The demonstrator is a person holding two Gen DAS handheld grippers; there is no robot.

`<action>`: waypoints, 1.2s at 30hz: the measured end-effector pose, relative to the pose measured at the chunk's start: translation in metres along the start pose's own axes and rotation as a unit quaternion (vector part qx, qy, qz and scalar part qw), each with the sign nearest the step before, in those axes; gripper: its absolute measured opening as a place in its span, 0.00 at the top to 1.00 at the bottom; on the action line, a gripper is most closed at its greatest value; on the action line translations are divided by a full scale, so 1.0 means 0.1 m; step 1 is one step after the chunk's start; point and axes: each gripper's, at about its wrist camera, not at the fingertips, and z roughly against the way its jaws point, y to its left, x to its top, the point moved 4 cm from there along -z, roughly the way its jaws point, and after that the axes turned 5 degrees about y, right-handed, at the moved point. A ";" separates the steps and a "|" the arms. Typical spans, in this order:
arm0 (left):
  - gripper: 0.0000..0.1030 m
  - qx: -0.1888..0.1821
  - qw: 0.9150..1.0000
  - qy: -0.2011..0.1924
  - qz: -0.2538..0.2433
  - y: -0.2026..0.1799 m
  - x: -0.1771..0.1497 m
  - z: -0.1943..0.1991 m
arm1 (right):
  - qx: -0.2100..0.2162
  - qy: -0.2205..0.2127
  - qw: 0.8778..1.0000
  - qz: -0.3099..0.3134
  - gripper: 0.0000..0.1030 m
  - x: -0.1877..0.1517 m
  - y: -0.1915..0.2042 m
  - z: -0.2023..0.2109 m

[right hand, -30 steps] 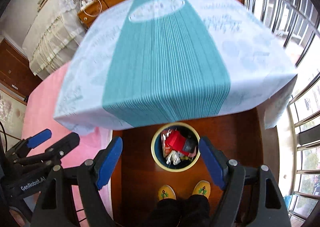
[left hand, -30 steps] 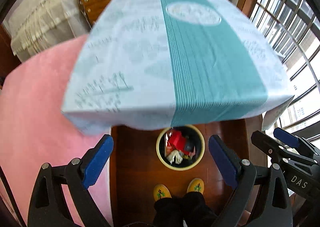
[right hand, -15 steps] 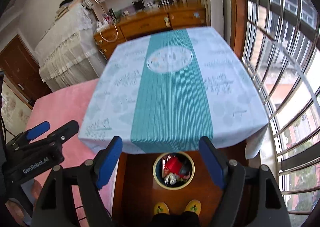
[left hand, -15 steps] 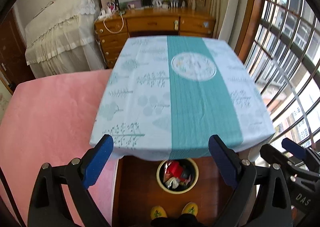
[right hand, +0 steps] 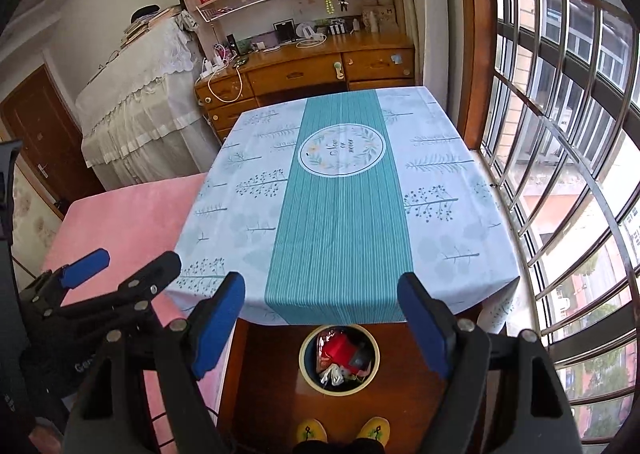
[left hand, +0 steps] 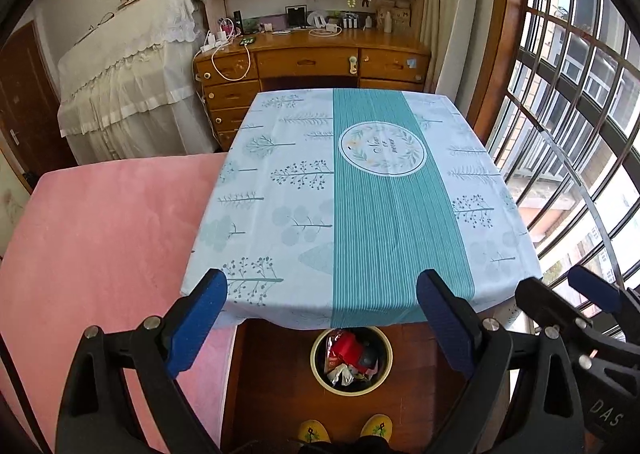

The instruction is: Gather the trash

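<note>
Trash (left hand: 350, 360) sits in the round bin (left hand: 320, 374) on the wood floor, at six o'clock from the cloth-covered table (left hand: 360, 194), just ahead of the person's yellow slippers (right hand: 344, 430). No litter shows on the tablecloth, so the collecting looks about done. Both the left gripper (left hand: 322, 324) and right gripper (right hand: 322, 326) hang with fingers spread wide, holding nothing. A good finish would be scanning the tabletop and floor before stopping. The right view alone shows the left tool at nine o'clock; the left view shows the right tool at four o'clock.
</note>
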 end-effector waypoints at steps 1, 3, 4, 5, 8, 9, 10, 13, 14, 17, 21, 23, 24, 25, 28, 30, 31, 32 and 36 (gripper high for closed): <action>0.08 -0.002 1.000 0.000 -0.001 -0.02 0.00 0.00 | 0.000 -0.002 1.000 -0.001 0.23 0.01 -0.01 0.00; 0.08 0.002 1.000 -0.002 -0.002 -0.03 0.00 0.01 | 0.001 -0.004 1.000 -0.001 0.23 0.02 -0.02 0.00; 0.08 0.001 1.000 -0.004 -0.002 -0.03 0.00 0.01 | 0.002 -0.005 1.000 -0.001 0.23 0.02 -0.02 0.00; 0.08 0.001 1.000 -0.005 -0.002 -0.03 0.01 0.01 | 0.003 -0.005 1.000 -0.002 0.23 0.03 -0.03 0.00; 0.08 0.000 1.000 -0.005 -0.002 -0.03 0.01 0.00 | 0.003 -0.006 1.000 -0.001 0.23 0.03 -0.04 -0.01; 0.08 0.000 1.000 -0.005 -0.002 -0.03 0.01 0.00 | 0.003 -0.006 1.000 -0.001 0.23 0.03 -0.03 -0.01; 0.08 0.000 1.000 -0.005 -0.002 -0.03 0.01 -0.01 | 0.003 -0.006 1.000 0.000 0.23 0.03 -0.04 -0.01; 0.08 0.000 1.000 -0.005 -0.003 -0.02 0.02 -0.01 | 0.003 -0.006 1.000 0.000 0.23 0.04 -0.03 -0.01; 0.08 0.000 1.000 -0.004 -0.003 -0.02 0.02 -0.01 | 0.003 -0.006 1.000 -0.001 0.23 0.04 -0.04 -0.01; 0.08 -0.001 1.000 -0.004 -0.003 -0.02 0.02 -0.01 | 0.003 -0.005 1.000 -0.001 0.23 0.04 -0.04 -0.01; 0.08 -0.003 1.000 -0.003 -0.002 -0.03 0.02 -0.02 | 0.002 -0.006 1.000 -0.001 0.23 0.04 -0.03 -0.01; 0.08 -0.004 1.000 -0.001 -0.001 -0.05 0.01 -0.02 | 0.002 -0.006 1.000 -0.001 0.23 0.04 -0.03 -0.01; 0.08 -0.003 1.000 0.000 0.001 -0.07 0.00 -0.04 | 0.002 -0.006 1.000 -0.001 0.23 0.04 -0.03 -0.01; 0.08 -0.003 1.000 0.000 0.001 -0.07 0.00 -0.04 | 0.002 -0.006 1.000 -0.001 0.23 0.04 -0.03 -0.01; 0.08 -0.004 1.000 0.000 0.001 -0.06 0.01 -0.04 | 0.003 -0.006 1.000 -0.001 0.23 0.04 -0.03 -0.01; 0.08 -0.003 1.000 0.003 0.004 -0.09 -0.02 -0.05 | 0.003 -0.004 1.000 -0.001 0.23 0.04 -0.04 -0.01; 0.08 -0.004 1.000 0.005 0.005 -0.10 -0.03 -0.06 | 0.003 -0.004 1.000 0.000 0.23 0.03 -0.04 -0.02; 0.08 -0.005 1.000 0.006 0.006 -0.11 -0.04 -0.07 | 0.004 -0.003 1.000 0.000 0.23 0.03 -0.04 -0.02; 0.08 -0.004 1.000 0.007 0.009 -0.12 -0.05 -0.07 | 0.005 -0.003 1.000 0.001 0.23 0.01 -0.07 -0.03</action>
